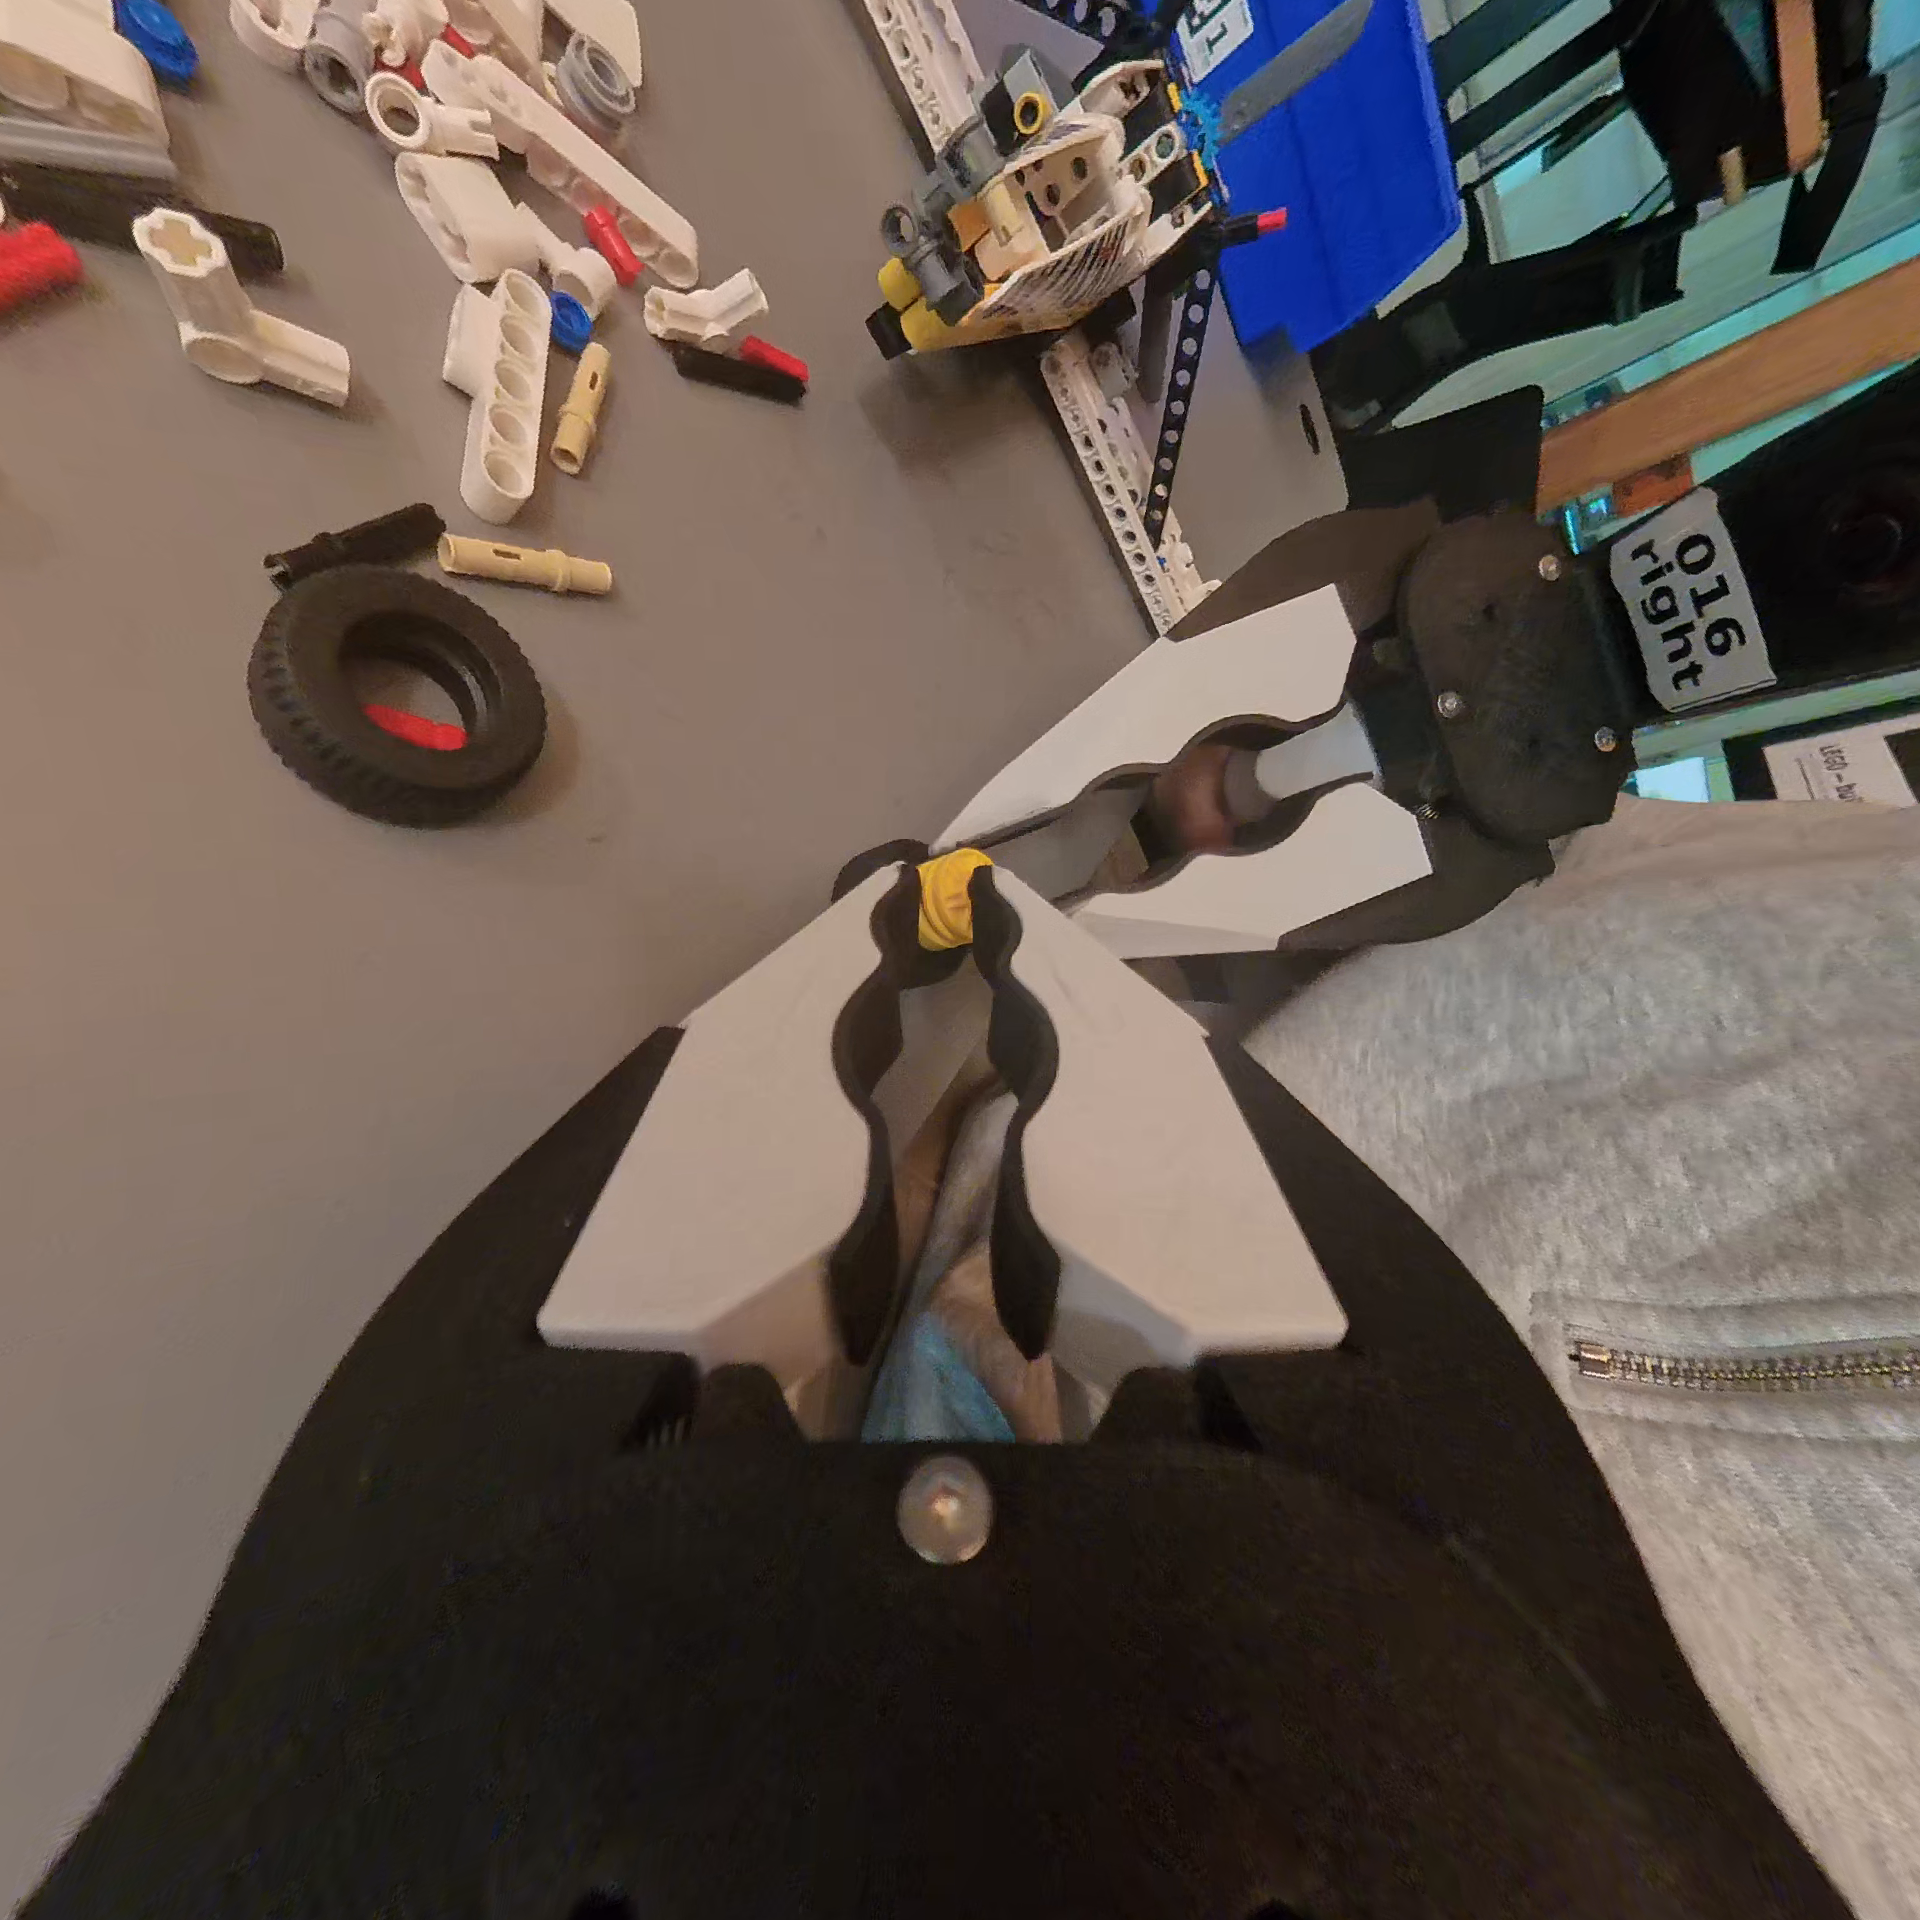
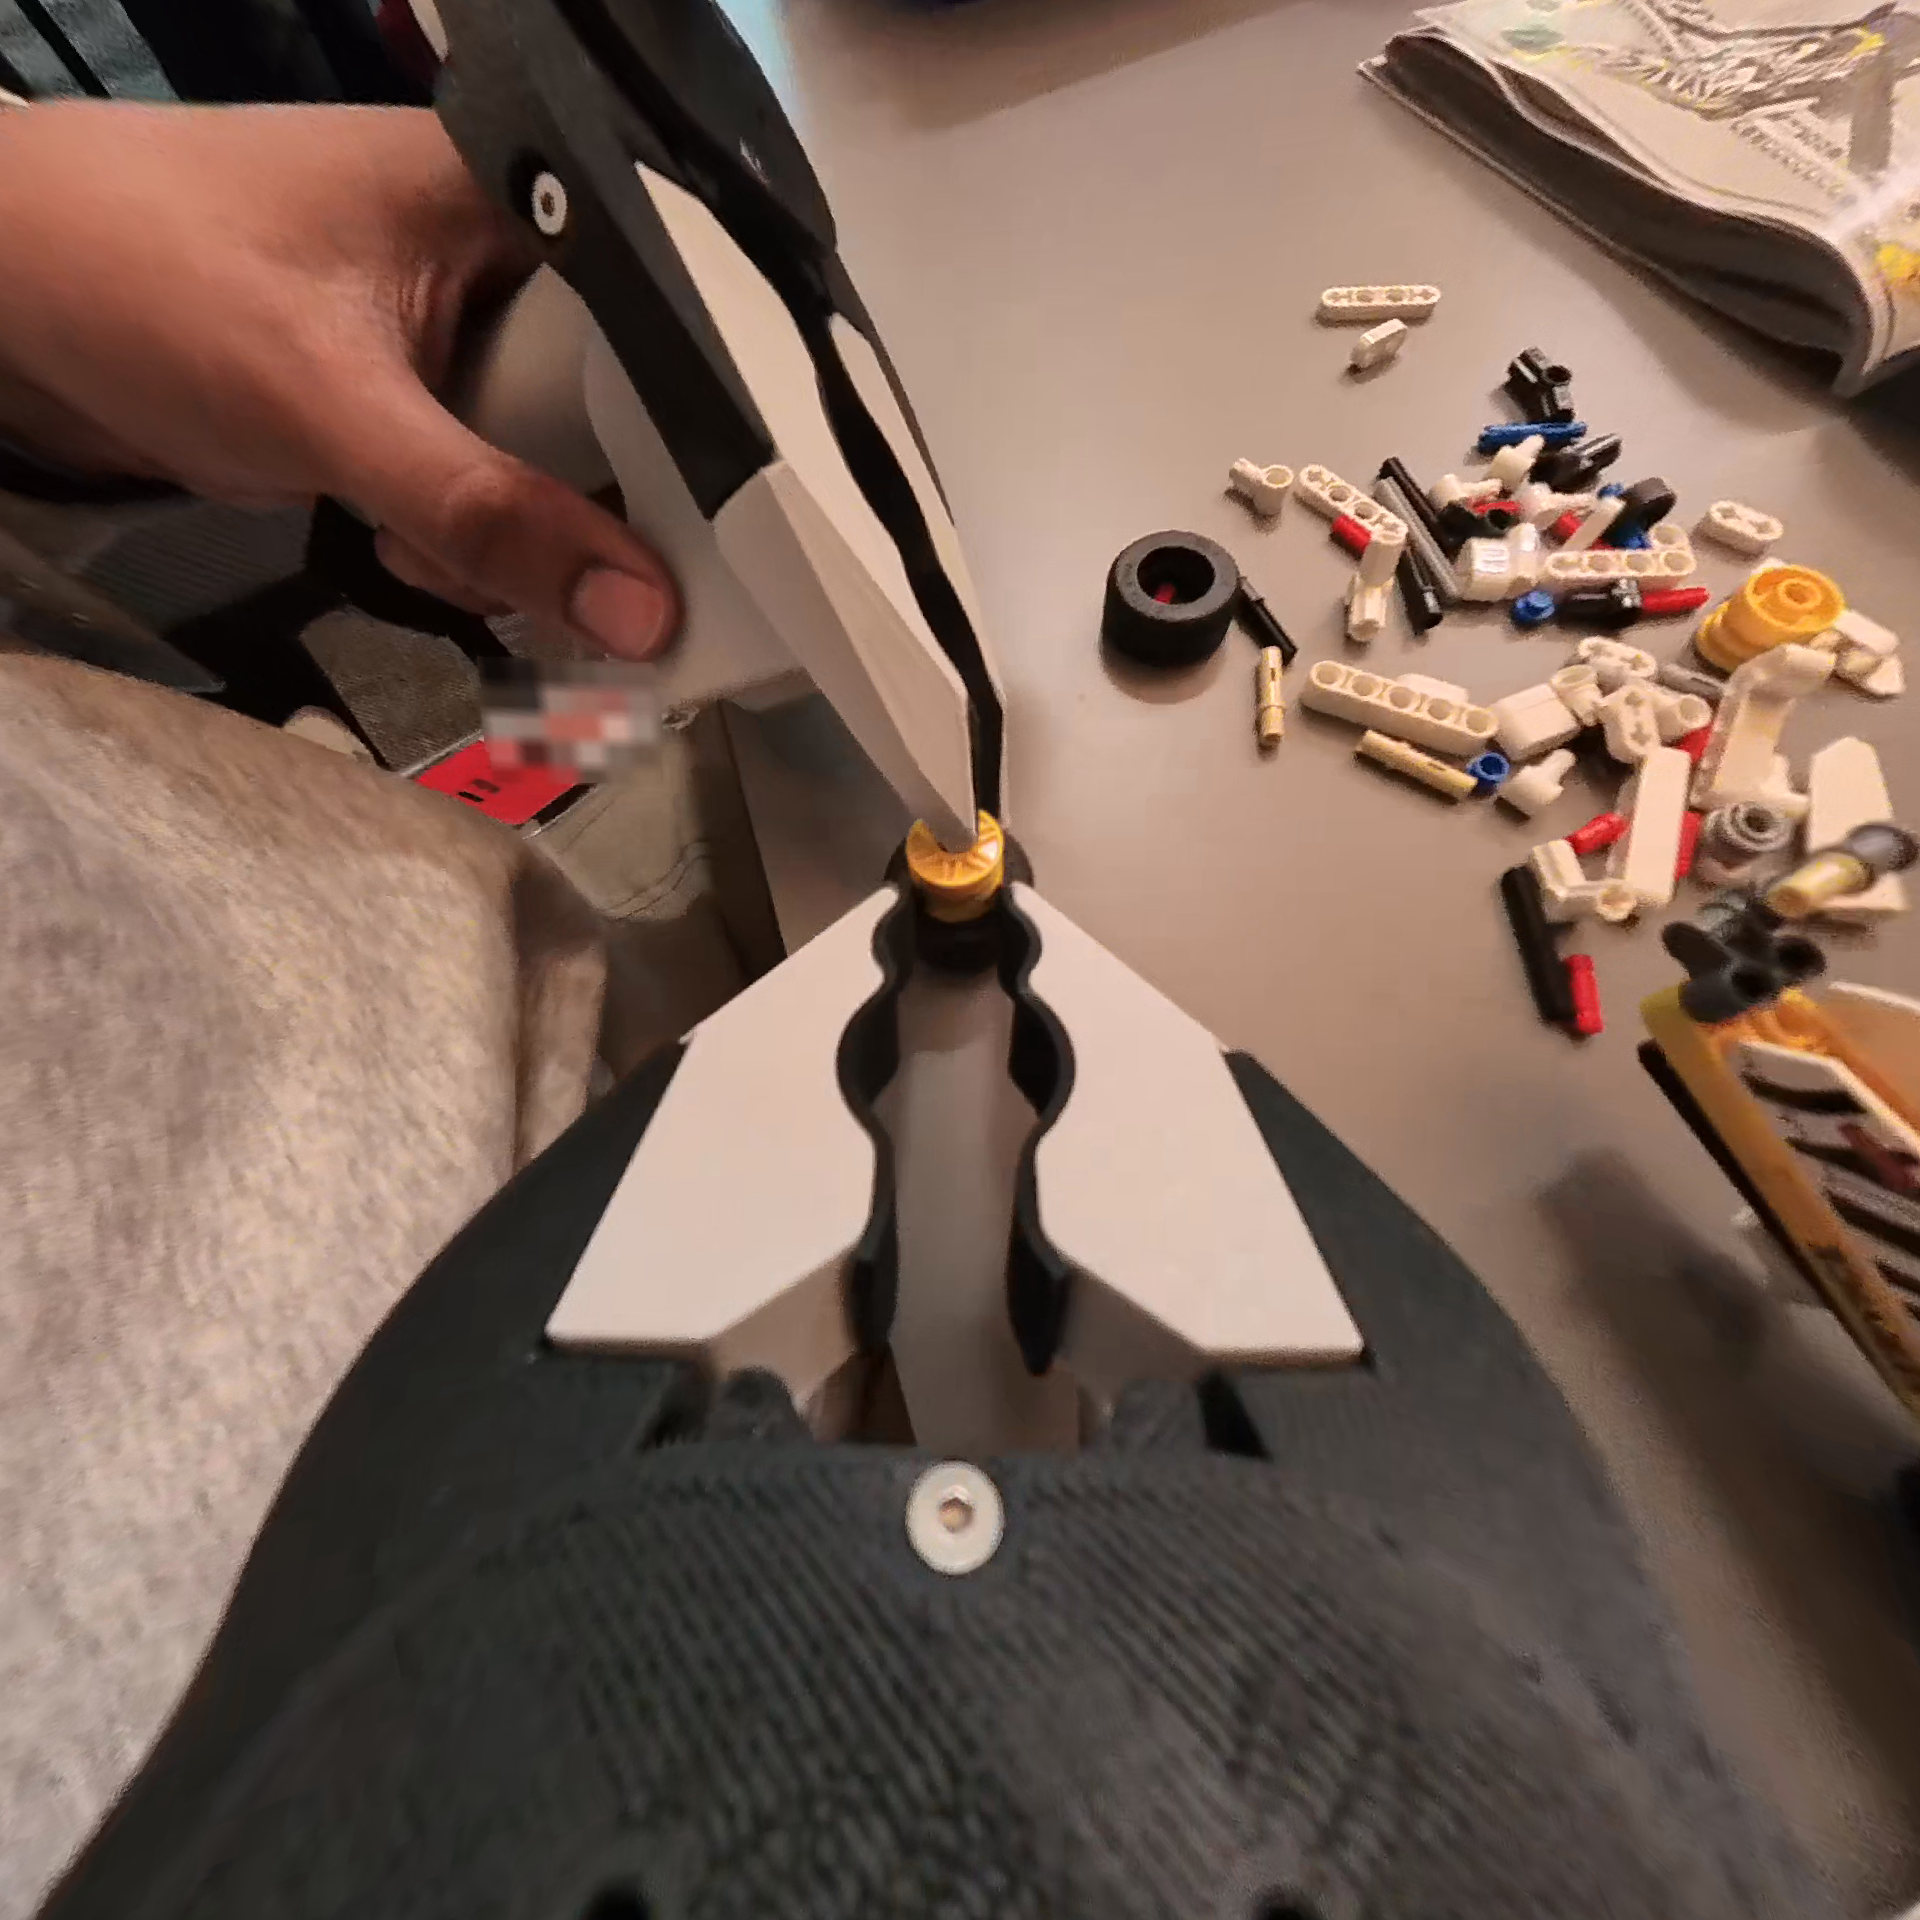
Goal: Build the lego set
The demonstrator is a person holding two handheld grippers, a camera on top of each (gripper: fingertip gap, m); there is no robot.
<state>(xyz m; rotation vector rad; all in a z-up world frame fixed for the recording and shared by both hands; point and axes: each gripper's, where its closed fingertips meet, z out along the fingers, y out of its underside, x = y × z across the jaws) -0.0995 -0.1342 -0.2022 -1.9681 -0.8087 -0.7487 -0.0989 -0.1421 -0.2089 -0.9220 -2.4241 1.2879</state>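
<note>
A small yellow round piece [image 1: 951, 902] sits between my left gripper's [image 1: 948, 883] fingertips, which are shut on it above the grey table's near edge. My right gripper [image 1: 920, 847] comes in from the right and its tips meet the same piece. In the right wrist view, the yellow piece [image 2: 954, 862] with a black part [image 2: 951, 940] under it sits at my right gripper's [image 2: 956, 914] closed tips. The left gripper [image 2: 977, 816] presses on the piece from above. A partly built yellow and white model [image 1: 1039, 229] stands farther off; its edge also shows in the right wrist view [image 2: 1818, 1143].
A black tyre [image 1: 395, 696] [image 2: 1174, 597] and a pile of loose white, red, blue and black pieces [image 1: 499, 239] [image 2: 1558, 644] lie on the grey table [image 1: 727, 623]. An instruction booklet [image 2: 1662, 156] lies far right. A blue bin [image 1: 1330, 187] stands behind the model. A hand [image 2: 312, 343] holds the left gripper. My two grippers' fingertips are within a few centimetres of each other.
</note>
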